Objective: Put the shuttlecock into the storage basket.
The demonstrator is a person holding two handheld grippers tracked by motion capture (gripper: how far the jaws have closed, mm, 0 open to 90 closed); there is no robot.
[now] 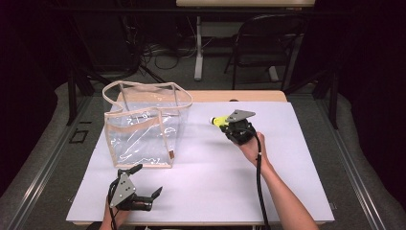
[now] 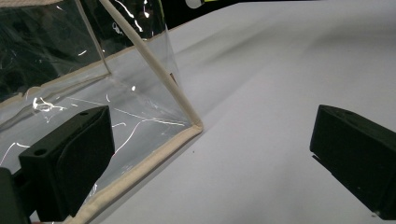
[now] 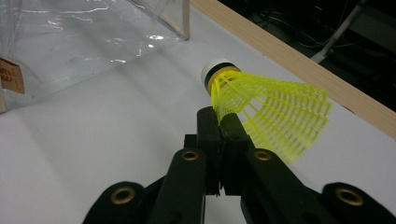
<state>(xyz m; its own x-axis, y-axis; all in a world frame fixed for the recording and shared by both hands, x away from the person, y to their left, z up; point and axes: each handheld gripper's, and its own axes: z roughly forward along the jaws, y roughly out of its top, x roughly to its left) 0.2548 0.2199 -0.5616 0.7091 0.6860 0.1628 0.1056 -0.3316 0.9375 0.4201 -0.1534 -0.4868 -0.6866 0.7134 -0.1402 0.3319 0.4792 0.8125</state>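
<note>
From above, most of the yellow mesh-skirted plastic shuttlecock (image 1: 218, 121) with its white, black-banded cork tip is hidden behind my right claw (image 1: 228, 126), so just a yellow stub and the pale tip peek out to the left of it. My right claw's own camera tells it better: the two black jaws are pressed together on the edge of the shuttlecock (image 3: 261, 112) skirt, pinching it, with the tip pointing away toward the clear plastic tote bag with cream fabric trim (image 3: 70, 42), whose upper part is cut off there. I cannot tell whether the shuttlecock touches the white table sheet (image 1: 206, 182) or hangs just over it. My left claw (image 1: 146, 179) sits near the front edge of the table, its jaws spread wide with nothing between them. Its camera shows the bag's near bottom corner (image 2: 194, 127) just beside one jaw. The bag (image 1: 143, 124) stands upright, well apart from the shuttlecock, and seems empty through its glinting walls.
</note>
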